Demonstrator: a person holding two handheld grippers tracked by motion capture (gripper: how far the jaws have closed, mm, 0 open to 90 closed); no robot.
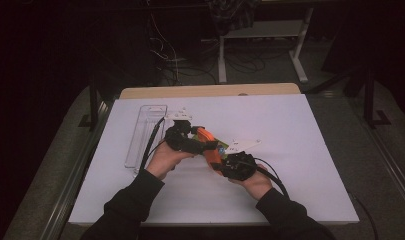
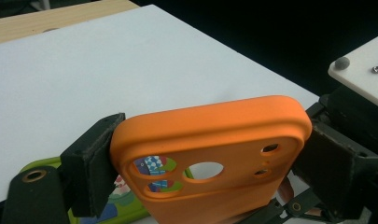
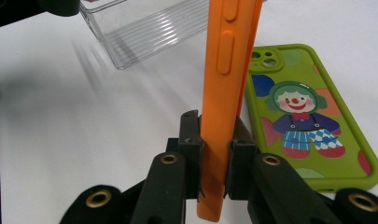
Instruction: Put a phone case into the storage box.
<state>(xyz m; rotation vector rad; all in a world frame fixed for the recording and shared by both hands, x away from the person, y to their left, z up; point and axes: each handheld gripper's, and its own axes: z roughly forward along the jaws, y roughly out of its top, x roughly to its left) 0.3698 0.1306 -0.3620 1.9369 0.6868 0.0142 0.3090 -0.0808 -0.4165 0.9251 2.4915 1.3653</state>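
An orange phone case (image 1: 210,142) is held above the table between both grippers. My left gripper (image 1: 182,137) is shut across its width near the camera holes (image 2: 214,140), one jaw on each long edge. My right gripper (image 3: 214,149) is shut on the orange case's (image 3: 224,70) lower end, which stands edge-on with its side buttons facing me. Under it, flat on the white sheet, lies a green phone case (image 3: 308,116) with a clown picture, partly seen through the orange case's holes (image 2: 126,205).
A clear plastic tray (image 1: 146,135) lies lengthwise at the left of the white sheet (image 1: 290,150), close behind the left hand (image 3: 144,28). A wooden table edge (image 1: 210,91) shows at the back. Dark floor, cables and table legs lie beyond.
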